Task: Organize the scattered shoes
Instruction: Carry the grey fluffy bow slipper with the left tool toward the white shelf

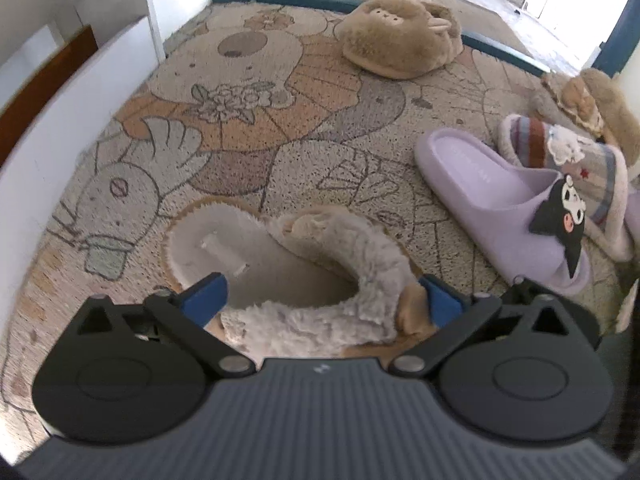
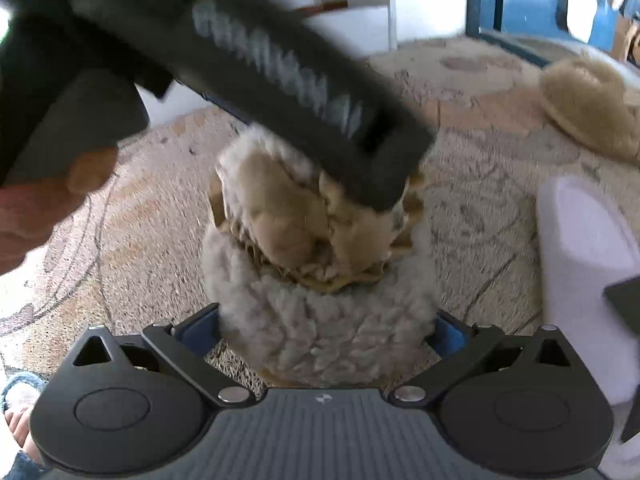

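While our left hand-held gripper (image 1: 324, 300) sits wide apart w/ its blue fingers (image 1: 206, 296) either side of the fuzzy slipper (image 1: 304, 280) on the patterned mat (image 1: 240, 128), we can't tell if they press it. Our right hand-held gripper (image 2: 326, 328) likewise straddles that slipper's fleecy toe (image 2: 320, 332), jaws spread, contact unclear. Further back on the mat lies a tan plush slipper (image 1: 400, 36); to the right, a lilac slide (image 1: 500, 204) rests against a striped slipper (image 1: 568, 160).

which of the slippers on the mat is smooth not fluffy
The lilac slide with the black cartoon charm on its strap, at the right of the mat. The other slippers there are plush or fleecy.
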`<state>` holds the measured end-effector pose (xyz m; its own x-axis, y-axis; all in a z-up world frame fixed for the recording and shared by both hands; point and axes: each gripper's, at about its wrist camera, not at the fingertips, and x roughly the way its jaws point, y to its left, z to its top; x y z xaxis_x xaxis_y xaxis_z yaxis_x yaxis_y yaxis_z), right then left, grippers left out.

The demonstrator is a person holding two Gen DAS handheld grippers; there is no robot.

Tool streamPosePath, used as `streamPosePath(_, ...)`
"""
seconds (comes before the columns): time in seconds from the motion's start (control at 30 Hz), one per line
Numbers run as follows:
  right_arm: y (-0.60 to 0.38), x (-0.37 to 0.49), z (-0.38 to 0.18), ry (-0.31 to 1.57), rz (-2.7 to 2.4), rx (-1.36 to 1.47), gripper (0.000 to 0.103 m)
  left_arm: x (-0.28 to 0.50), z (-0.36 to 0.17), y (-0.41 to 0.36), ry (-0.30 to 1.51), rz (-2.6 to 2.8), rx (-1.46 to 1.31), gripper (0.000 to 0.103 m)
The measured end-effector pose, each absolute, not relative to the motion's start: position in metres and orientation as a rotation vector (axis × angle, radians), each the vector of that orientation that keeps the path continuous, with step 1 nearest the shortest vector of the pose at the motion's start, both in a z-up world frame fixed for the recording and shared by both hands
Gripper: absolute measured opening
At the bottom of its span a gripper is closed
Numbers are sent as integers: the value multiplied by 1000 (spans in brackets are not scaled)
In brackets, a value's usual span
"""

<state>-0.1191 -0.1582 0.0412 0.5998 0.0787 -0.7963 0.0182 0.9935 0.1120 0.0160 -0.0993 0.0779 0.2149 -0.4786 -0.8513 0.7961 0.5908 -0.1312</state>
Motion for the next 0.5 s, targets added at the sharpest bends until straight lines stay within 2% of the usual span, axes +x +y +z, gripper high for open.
streamPosePath(0.2,-141,-121,34,910,-14,6,103,14,86,-90,978,-947,330,103)
streamPosePath(0.5,-146,-123,33,897,14,-7,103,10,93,-90,923,-942,369,103)
